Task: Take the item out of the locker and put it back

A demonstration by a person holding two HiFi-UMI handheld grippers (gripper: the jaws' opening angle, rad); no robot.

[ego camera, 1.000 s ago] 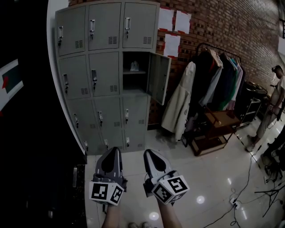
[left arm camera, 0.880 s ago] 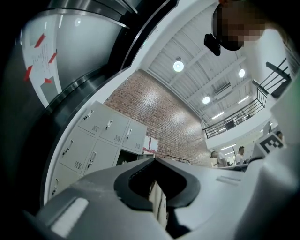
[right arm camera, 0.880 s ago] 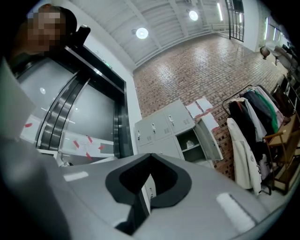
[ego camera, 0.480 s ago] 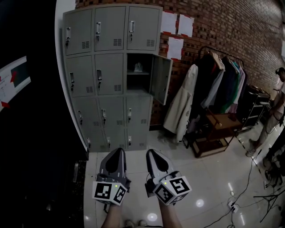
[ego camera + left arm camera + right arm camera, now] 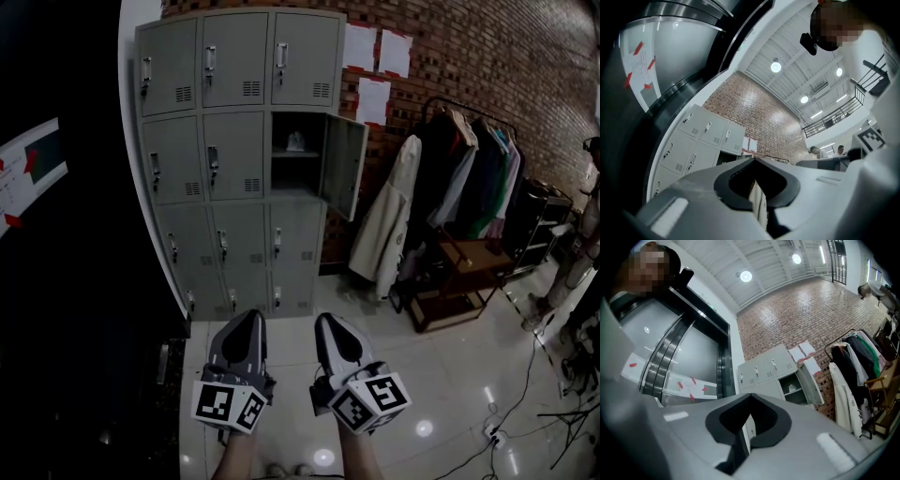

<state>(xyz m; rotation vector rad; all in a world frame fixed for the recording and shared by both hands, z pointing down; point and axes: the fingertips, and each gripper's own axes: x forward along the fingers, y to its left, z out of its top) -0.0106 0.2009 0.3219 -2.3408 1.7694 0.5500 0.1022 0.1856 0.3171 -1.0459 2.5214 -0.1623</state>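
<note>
Facing the locker bank (image 5: 234, 141) from well back, across a glossy tiled floor (image 5: 450, 375). The bank is grey metal, three columns by four rows.

Only one compartment (image 5: 295, 173) is open: right column, second row from the top. Its door (image 5: 344, 167) is swung out toward the right side of the bank.

The item (image 5: 295, 142) is a small pale thing on the inner shelf, in the upper part of that open compartment. It is too small to tell what it is.

Left hand-held gripper (image 5: 247, 319): low in front of the bank and well apart from it, nose toward the lockers. Its jaws are closed tip to tip with nothing between them.

Right hand-held gripper (image 5: 328, 322): just beside the left one, same heading. Its jaws are fully closed and it is empty.

To the right of the bank, white paper sheets (image 5: 373, 98) are stuck on the brick wall (image 5: 487, 56). Further right is a clothes rack (image 5: 450, 187) hung with coats.
</note>
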